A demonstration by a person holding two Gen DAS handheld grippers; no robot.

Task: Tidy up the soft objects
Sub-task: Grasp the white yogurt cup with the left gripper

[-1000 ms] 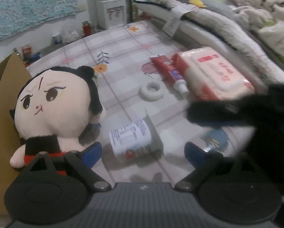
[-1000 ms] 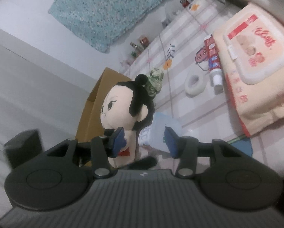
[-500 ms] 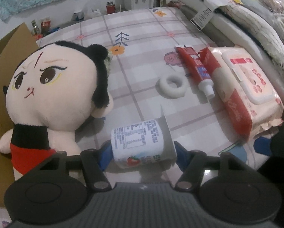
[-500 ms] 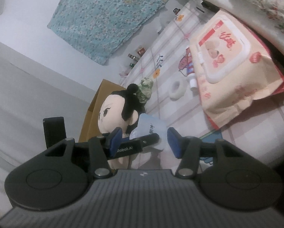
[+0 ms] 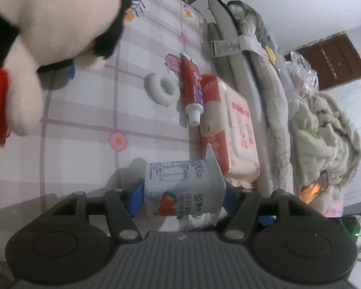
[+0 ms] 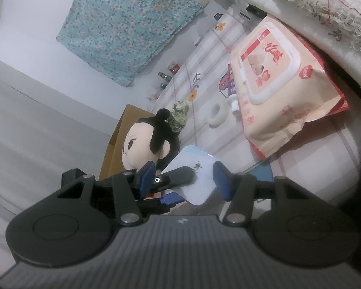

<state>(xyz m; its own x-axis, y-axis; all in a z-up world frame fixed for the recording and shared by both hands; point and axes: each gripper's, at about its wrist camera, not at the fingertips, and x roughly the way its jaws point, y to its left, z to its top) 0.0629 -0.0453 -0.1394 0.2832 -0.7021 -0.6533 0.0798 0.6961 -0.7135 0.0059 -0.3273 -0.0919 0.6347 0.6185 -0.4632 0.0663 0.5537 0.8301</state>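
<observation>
The left gripper (image 5: 184,196) has its two blue pads pressed against the ends of a yogurt cup (image 5: 184,190), one on the base and one on the rim, so the cup lies sideways between them, held, with its strawberry label facing the camera; beneath it spreads the checked, flowered tablecloth (image 5: 84,125). The plush doll (image 5: 43,29), black-haired and red-clothed, fills the upper left of that view, near the gripper but apart from it; beyond the cup lie a white ring (image 5: 161,91), a red tube (image 5: 192,89) with its white cap toward the camera, and a pack of wet wipes (image 5: 231,132) touching the tube's side; piled blankets (image 5: 320,125) rise along the far edge.

The right gripper (image 6: 184,177) stands partly open, its pads closing on nothing; the cup's pale lid shows between its fingers, beyond them. Past the doll stands a cardboard box (image 6: 117,139), just behind it.
</observation>
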